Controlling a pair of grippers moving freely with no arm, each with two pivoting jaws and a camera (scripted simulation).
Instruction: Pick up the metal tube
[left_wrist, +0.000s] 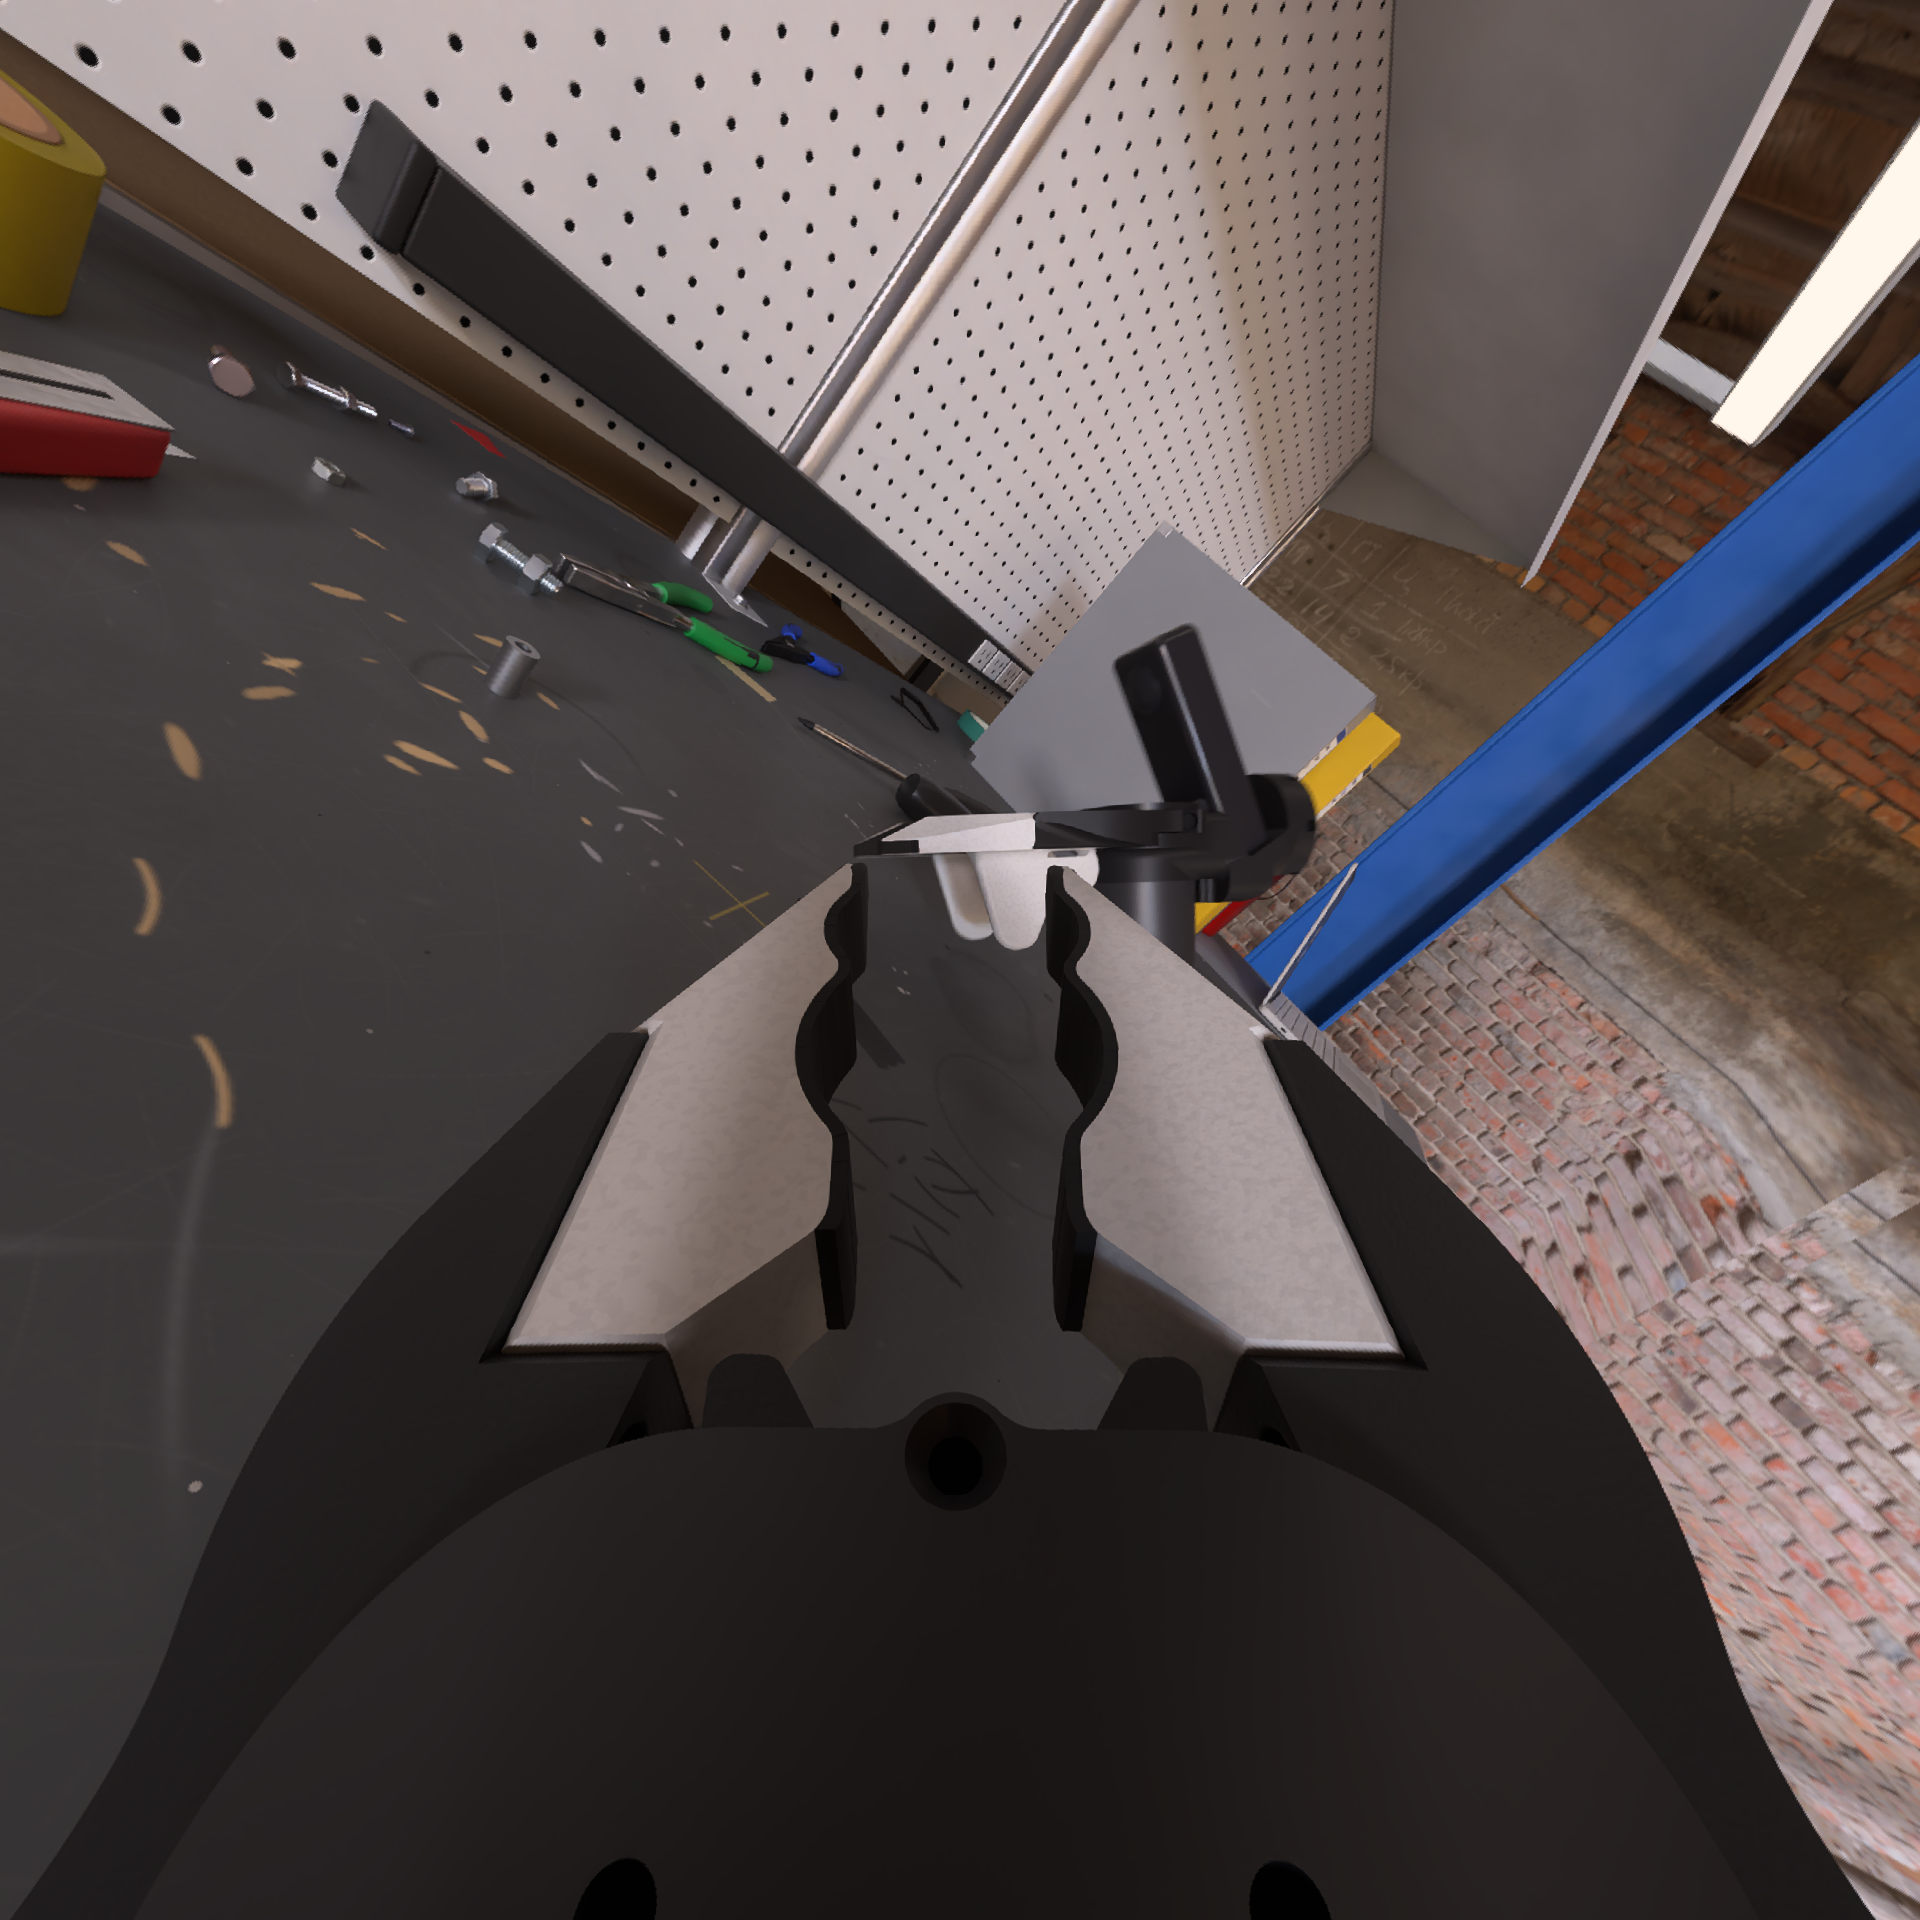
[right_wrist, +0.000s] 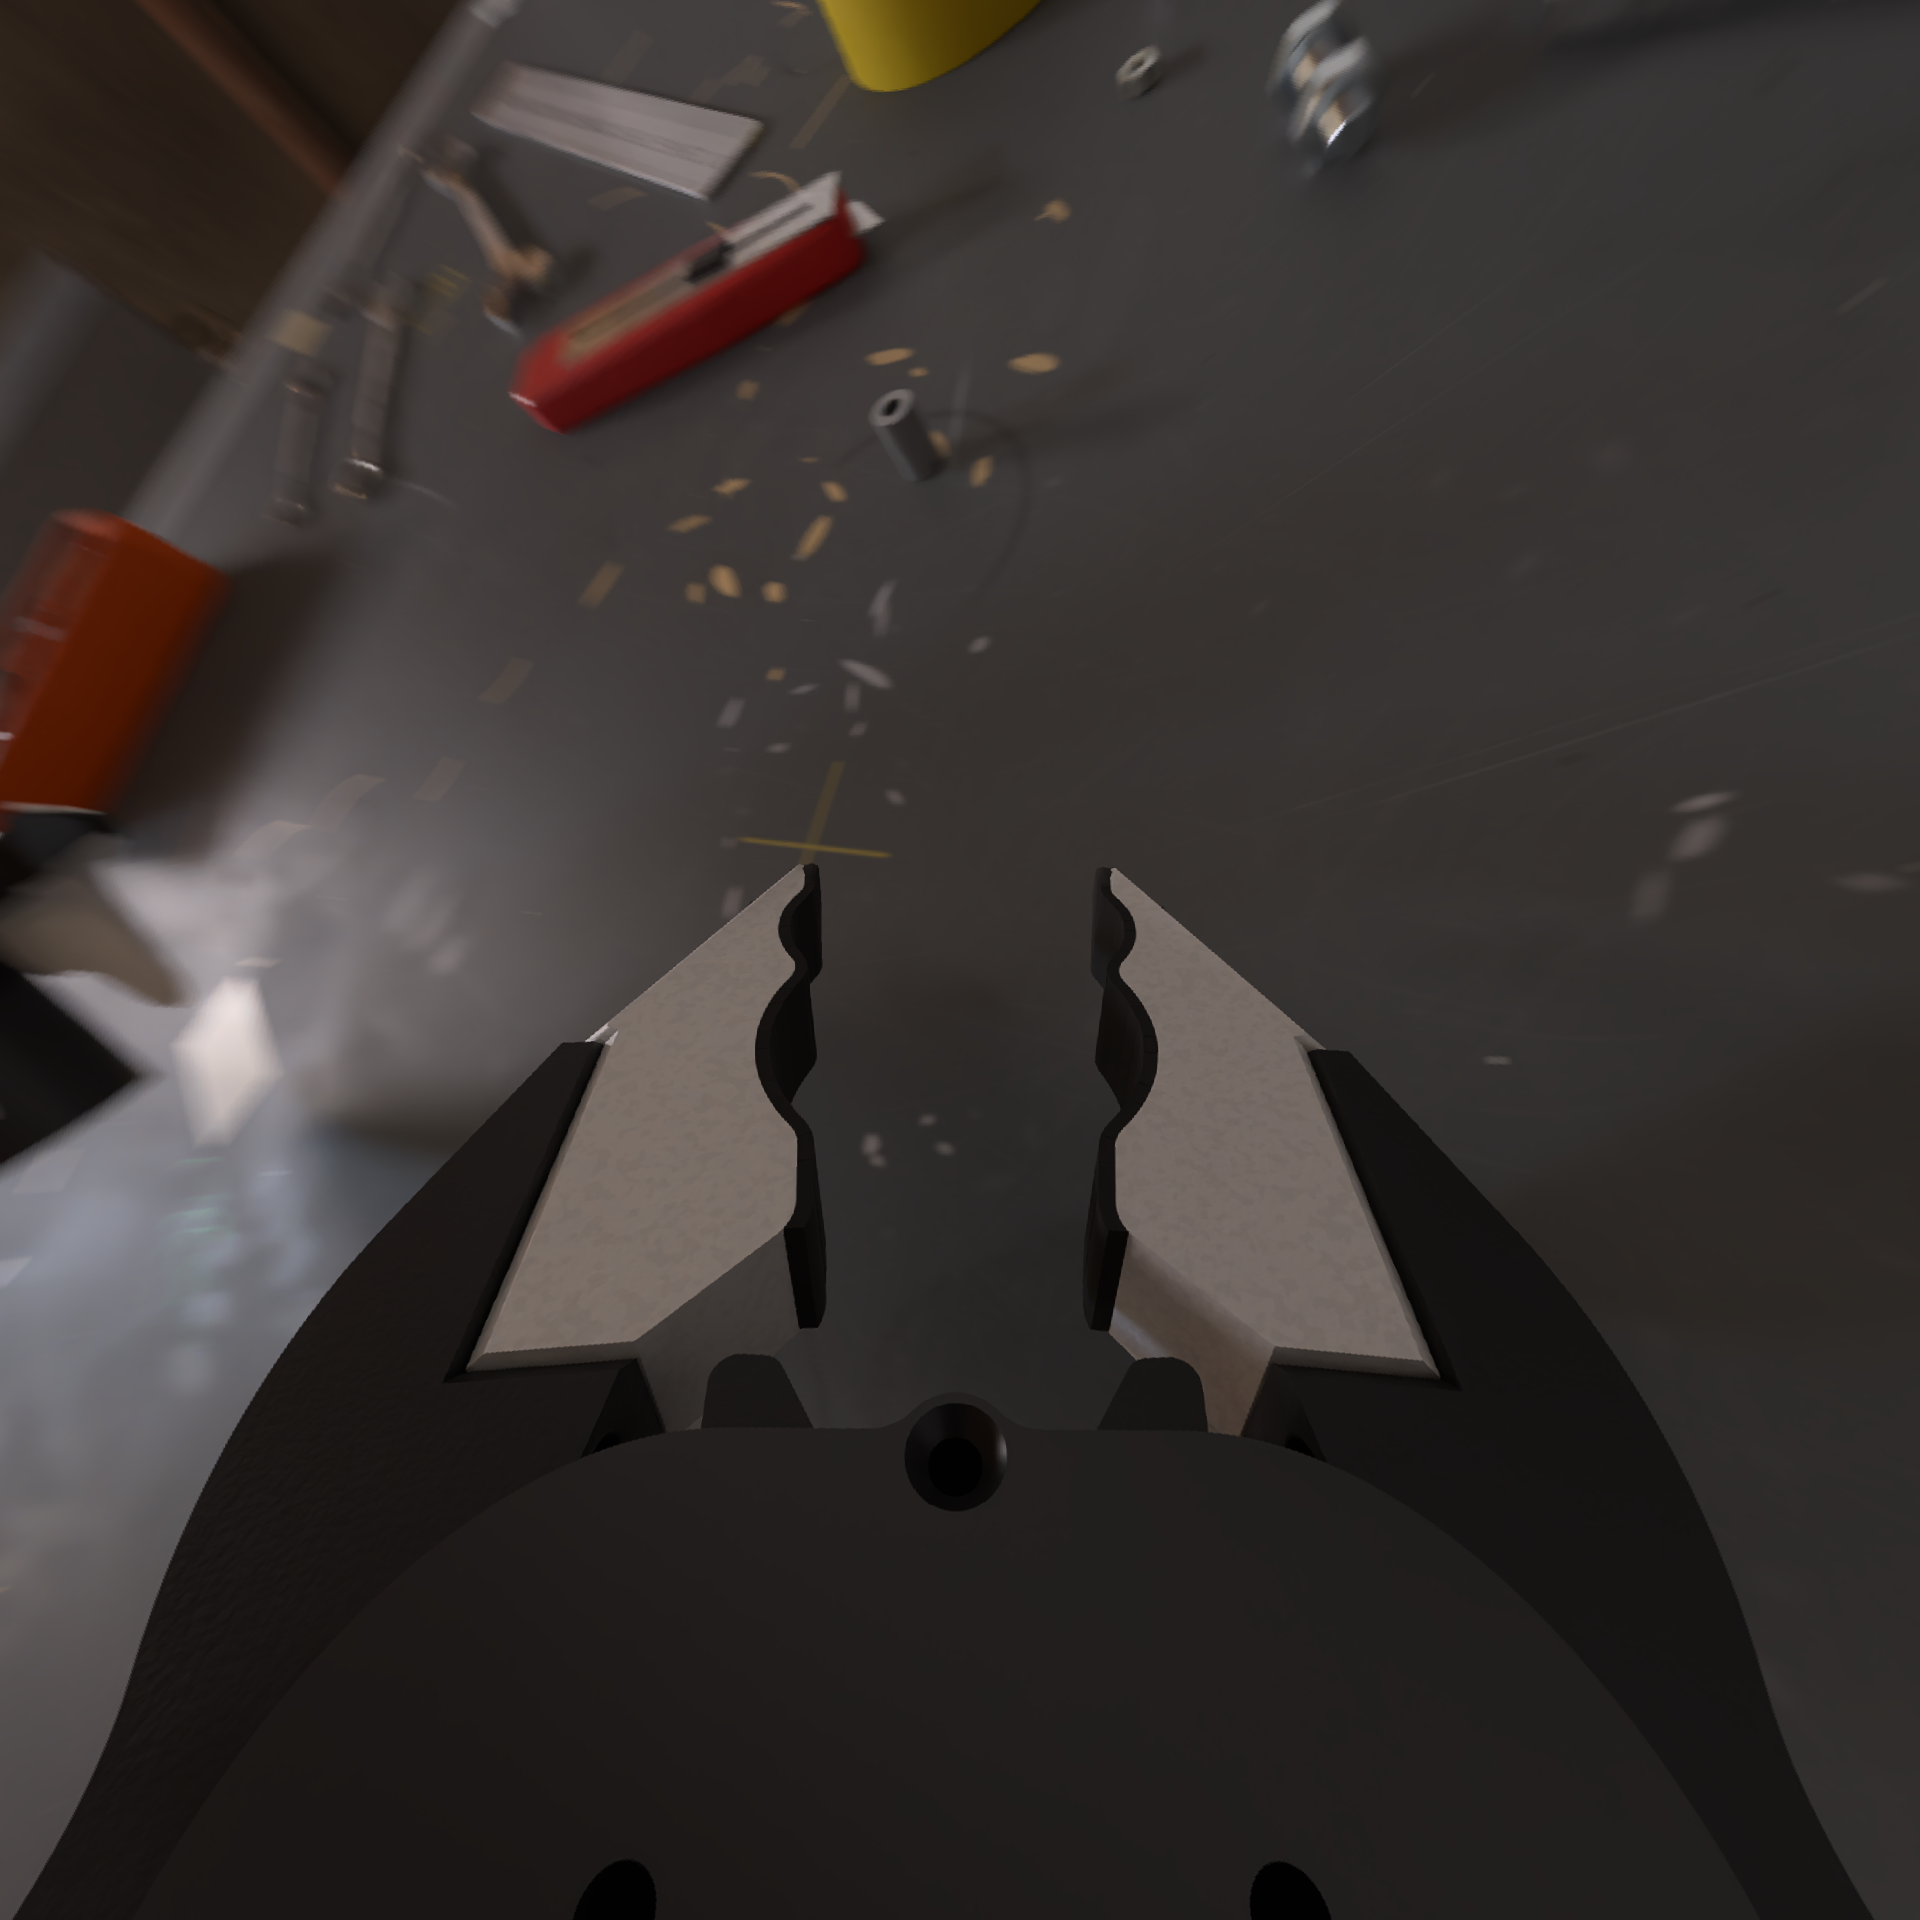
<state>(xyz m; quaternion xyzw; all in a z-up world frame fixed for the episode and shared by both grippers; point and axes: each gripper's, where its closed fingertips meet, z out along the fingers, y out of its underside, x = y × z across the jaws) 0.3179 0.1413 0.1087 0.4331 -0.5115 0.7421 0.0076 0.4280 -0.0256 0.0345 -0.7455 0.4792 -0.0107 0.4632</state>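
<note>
The metal tube (right_wrist: 906, 434) is a short grey cylinder with a hollow end, resting on the dark workbench among wood chips. In the right wrist view it lies well ahead of my right gripper (right_wrist: 956, 883), which is open and empty. In the left wrist view the tube (left_wrist: 513, 665) stands far to the left of my left gripper (left_wrist: 954, 883), which is open and empty above the bench. The right gripper (left_wrist: 997, 862) also shows in the left wrist view, just beyond my left fingertips.
A red utility knife (right_wrist: 696, 312), a yellow tape roll (right_wrist: 914, 42), bolts and nuts (right_wrist: 1325, 88), a wrench (right_wrist: 488, 223) and an orange object (right_wrist: 94, 665) lie around. Green-handled pliers (left_wrist: 686, 618) and a pegboard wall (left_wrist: 831, 208) show behind the bench.
</note>
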